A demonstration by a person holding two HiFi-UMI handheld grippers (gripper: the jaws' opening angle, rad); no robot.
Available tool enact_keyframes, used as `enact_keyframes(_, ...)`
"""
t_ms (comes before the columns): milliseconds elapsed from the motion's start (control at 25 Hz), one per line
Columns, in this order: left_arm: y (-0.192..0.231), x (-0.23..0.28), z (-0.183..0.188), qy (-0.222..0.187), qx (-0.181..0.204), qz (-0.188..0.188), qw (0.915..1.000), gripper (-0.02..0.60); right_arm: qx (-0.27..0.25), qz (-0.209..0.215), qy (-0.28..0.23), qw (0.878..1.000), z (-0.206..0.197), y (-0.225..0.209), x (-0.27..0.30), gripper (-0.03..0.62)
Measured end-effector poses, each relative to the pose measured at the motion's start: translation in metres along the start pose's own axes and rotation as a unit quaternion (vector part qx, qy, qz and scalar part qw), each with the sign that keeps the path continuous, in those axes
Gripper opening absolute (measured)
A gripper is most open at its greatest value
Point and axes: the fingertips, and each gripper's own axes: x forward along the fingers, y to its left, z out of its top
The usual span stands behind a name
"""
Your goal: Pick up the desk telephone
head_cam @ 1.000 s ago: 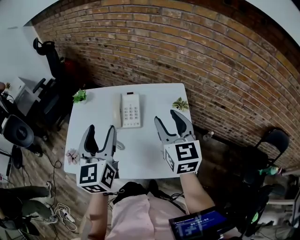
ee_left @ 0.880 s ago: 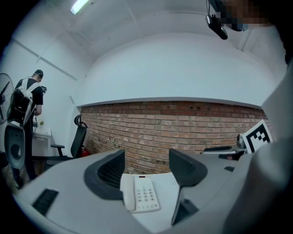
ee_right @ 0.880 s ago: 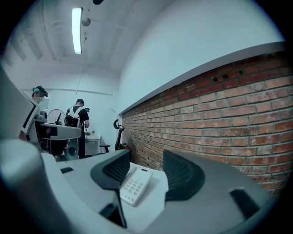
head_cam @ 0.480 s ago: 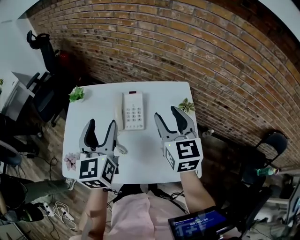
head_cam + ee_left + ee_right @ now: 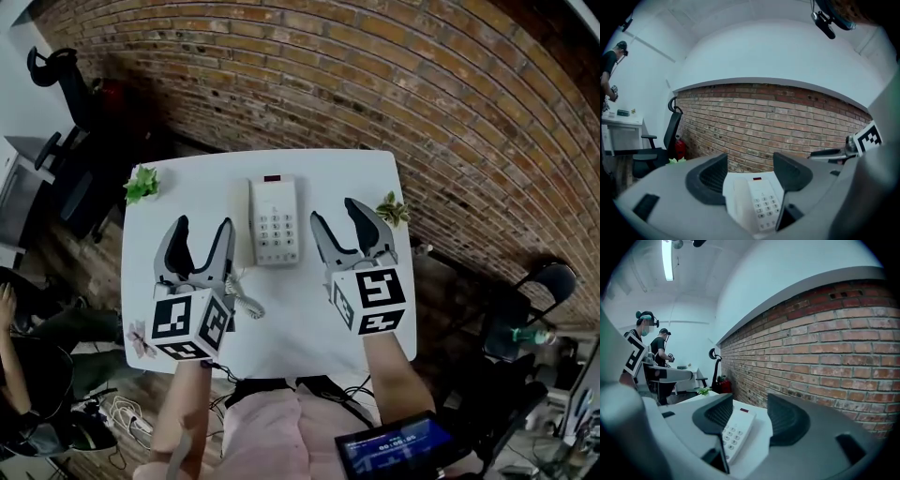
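A white desk telephone [image 5: 274, 219] with a grey keypad lies flat near the far middle of the small white table [image 5: 309, 328]; its coiled cord [image 5: 246, 302] trails toward the near side. My left gripper [image 5: 199, 228] hovers open just left of the phone, nothing between its jaws. To the phone's right, my right gripper [image 5: 336, 211] is open as well and holds nothing. The left gripper view shows the telephone [image 5: 758, 204] ahead between the jaws of the left gripper [image 5: 749, 172]. In the right gripper view the telephone [image 5: 736, 430] lies left of the right gripper [image 5: 751, 417].
A small green plant [image 5: 141, 183] stands at the table's far left corner, another [image 5: 393, 208] at the right edge, and a pinkish flower [image 5: 141, 337] near the front left corner. A brick wall [image 5: 375, 84] runs behind the table. Office chairs [image 5: 56, 80] and other people stand to the left.
Both grippers have advanced toward the telephone and sunk lower; they now flank it on either side. Their jaws stand as wide as before. The phone has not moved on the table.
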Motion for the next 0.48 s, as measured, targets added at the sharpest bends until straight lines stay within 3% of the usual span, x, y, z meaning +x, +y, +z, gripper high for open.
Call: enact_keyframes(480, 0.028, 0.072, -0.038, 0.049, -0.022, -0.018, 0.9984, 0.318, 0.012, 0.013, 0.046, 0.999, -0.023, -0.003, 0.08, 0.262)
